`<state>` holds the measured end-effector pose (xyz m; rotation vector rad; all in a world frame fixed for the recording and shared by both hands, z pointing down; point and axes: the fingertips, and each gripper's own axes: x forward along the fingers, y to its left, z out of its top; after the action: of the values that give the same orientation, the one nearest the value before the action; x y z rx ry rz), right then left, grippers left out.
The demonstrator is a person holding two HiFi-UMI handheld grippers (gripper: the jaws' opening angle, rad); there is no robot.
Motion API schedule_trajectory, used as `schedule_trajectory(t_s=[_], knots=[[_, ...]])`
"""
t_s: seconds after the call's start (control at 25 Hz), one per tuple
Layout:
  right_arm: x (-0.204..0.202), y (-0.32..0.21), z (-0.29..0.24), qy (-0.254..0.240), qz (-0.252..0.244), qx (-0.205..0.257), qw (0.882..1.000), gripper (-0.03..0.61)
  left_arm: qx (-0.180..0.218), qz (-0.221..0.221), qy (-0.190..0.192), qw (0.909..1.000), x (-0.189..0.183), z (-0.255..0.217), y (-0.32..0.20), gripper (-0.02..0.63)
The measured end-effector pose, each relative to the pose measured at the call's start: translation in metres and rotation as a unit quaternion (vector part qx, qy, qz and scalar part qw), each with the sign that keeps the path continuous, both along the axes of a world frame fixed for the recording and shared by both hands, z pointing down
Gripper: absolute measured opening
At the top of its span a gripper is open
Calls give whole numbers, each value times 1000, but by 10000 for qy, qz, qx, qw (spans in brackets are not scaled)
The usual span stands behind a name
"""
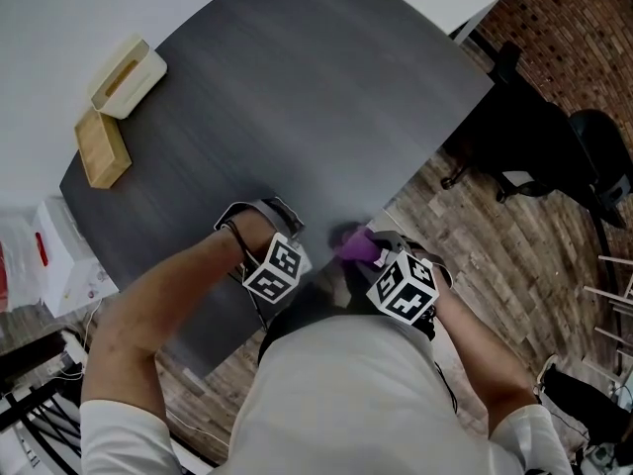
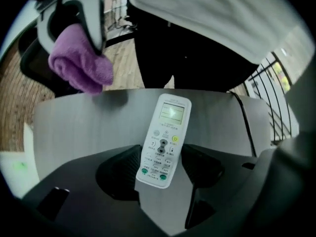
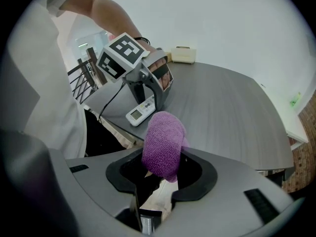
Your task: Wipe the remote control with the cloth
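Dark grey surface (image 1: 297, 117) stands over a wood-plank floor (image 1: 475, 226). Near the surface's front edge lies the white remote control (image 2: 164, 139). Its button end sits between the left gripper's (image 2: 162, 158) fingers (image 2: 121, 169), which stand fairly wide and touch both its sides. Just off that edge, the right gripper (image 3: 163, 174) pinches a rolled purple cloth (image 3: 163, 142) tight.

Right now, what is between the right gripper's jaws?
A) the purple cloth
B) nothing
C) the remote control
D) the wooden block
A: the right gripper view shows the right gripper closed on the bunched purple cloth, while the remote control lies between the jaws of the left gripper.
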<state>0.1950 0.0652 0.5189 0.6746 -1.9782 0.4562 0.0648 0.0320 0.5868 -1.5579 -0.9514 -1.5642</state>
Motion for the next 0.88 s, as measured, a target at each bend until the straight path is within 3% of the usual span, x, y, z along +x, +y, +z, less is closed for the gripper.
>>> schedule_trajectory(t_s=[0.16, 0.28, 0.4, 0.48, 0.56, 0.6, 0.64, 0.68, 0.76, 0.88], knots=[[-1, -2, 0, -34, -54, 3, 10000, 141, -36, -1278, 165, 9917, -2, -1, -6, 261], [-7, -8, -2, -80, -180, 37, 9998, 141, -63, -2320, 406, 9719, -7, -3, -14, 258], [-15, -15, -4, -120, -414, 74, 9990, 141, -67, -3428, 653, 9371, -18, -9, -24, 256], [-20, -20, -5, -139, -597, 90, 9981, 141, -64, -4279, 831, 9000, -28, -16, -33, 254], [-27, -24, -6, -163, -759, 93, 9969, 141, -139, -5259, 1002, 8445, -42, -22, -42, 252], [-31, -26, -7, -177, -831, 90, 9963, 141, -198, -5780, 1087, 8085, -50, -25, -47, 250], [-35, -28, -7, -190, -903, 88, 9957, 141, -254, -6305, 1166, 7670, -60, -27, -51, 247], [-39, -31, -7, -200, -982, 89, 9949, 141, -291, -6816, 1237, 7206, -72, -29, -55, 244], [-47, -37, -7, -216, -1184, 97, 9927, 141, -273, -7725, 1375, 6193, -99, -30, -64, 241], [-62, -45, -9, -238, -1567, 112, 9873, 141, -192, -8709, 1546, 4661, -143, -27, -68, 238]])
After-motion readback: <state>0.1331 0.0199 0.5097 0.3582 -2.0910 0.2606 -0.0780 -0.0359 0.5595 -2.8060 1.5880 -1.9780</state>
